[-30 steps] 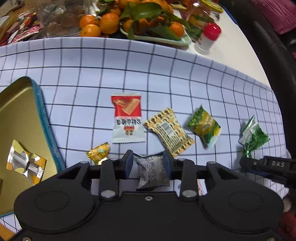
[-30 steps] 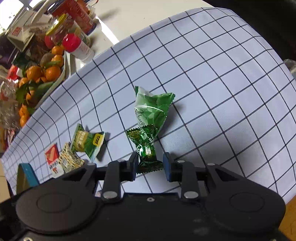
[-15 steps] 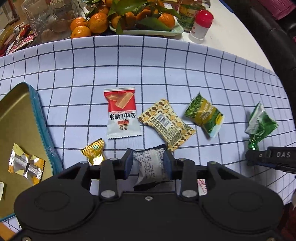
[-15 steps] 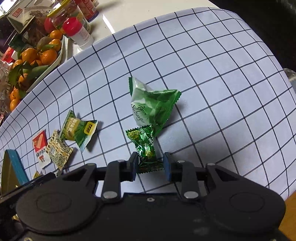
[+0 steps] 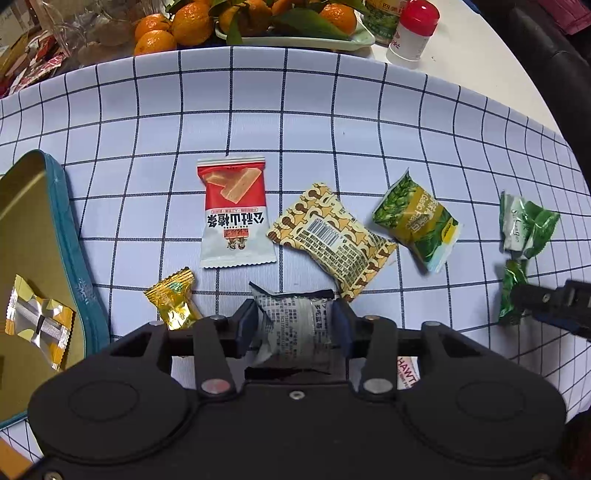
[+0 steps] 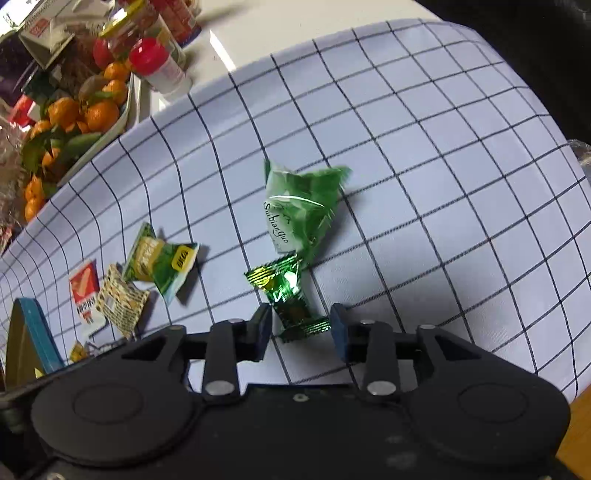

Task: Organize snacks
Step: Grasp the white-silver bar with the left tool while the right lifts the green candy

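My left gripper (image 5: 293, 326) is shut on a grey snack packet (image 5: 293, 328), held above the checked cloth. In front of it lie a red-and-white packet (image 5: 234, 214), a brown patterned packet (image 5: 332, 240), a green-yellow packet (image 5: 417, 221), a gold candy (image 5: 173, 302) and a pale green packet (image 5: 526, 227). A gold tin (image 5: 33, 258) with a blue rim sits at the left with a yellow packet (image 5: 37, 325) inside. My right gripper (image 6: 300, 326) stands open around a dark green candy (image 6: 291, 299), its jaws apart from the wrapper. The pale green packet (image 6: 299, 210) lies just beyond.
A tray of oranges (image 5: 258, 18) and a red-capped bottle (image 5: 412, 29) stand at the far edge of the cloth. The oranges (image 6: 88, 110) and bottle (image 6: 159, 66) also show in the right wrist view. The cloth's edge falls off at the right.
My right gripper's jaws have opened from tight on the dark green candy to apart from it. My left gripper has lifted and pulled back with the grey packet.
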Demonstrator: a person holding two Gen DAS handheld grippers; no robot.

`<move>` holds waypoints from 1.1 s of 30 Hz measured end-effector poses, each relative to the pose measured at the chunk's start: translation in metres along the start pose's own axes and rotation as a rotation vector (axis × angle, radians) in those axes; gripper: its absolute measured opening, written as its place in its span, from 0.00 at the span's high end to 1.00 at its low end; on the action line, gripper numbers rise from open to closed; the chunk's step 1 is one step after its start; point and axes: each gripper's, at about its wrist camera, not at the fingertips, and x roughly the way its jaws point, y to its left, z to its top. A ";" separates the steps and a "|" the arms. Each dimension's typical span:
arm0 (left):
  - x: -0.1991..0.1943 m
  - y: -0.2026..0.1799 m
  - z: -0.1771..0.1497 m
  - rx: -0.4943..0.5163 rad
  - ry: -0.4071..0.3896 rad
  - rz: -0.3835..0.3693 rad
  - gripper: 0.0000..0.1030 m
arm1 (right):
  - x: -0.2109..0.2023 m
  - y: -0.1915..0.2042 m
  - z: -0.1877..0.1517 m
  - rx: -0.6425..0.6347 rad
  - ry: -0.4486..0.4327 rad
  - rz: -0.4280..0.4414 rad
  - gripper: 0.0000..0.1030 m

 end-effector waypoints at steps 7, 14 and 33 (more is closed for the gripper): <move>0.002 -0.005 0.002 -0.035 0.001 0.013 0.52 | -0.002 0.004 0.005 0.033 -0.083 -0.024 0.46; -0.006 0.019 0.004 -0.117 0.035 -0.111 0.57 | 0.015 0.023 0.000 -0.007 -0.080 -0.085 0.49; -0.057 0.081 0.014 -0.215 -0.145 -0.028 0.57 | -0.007 0.102 -0.013 -0.130 -0.144 0.129 0.81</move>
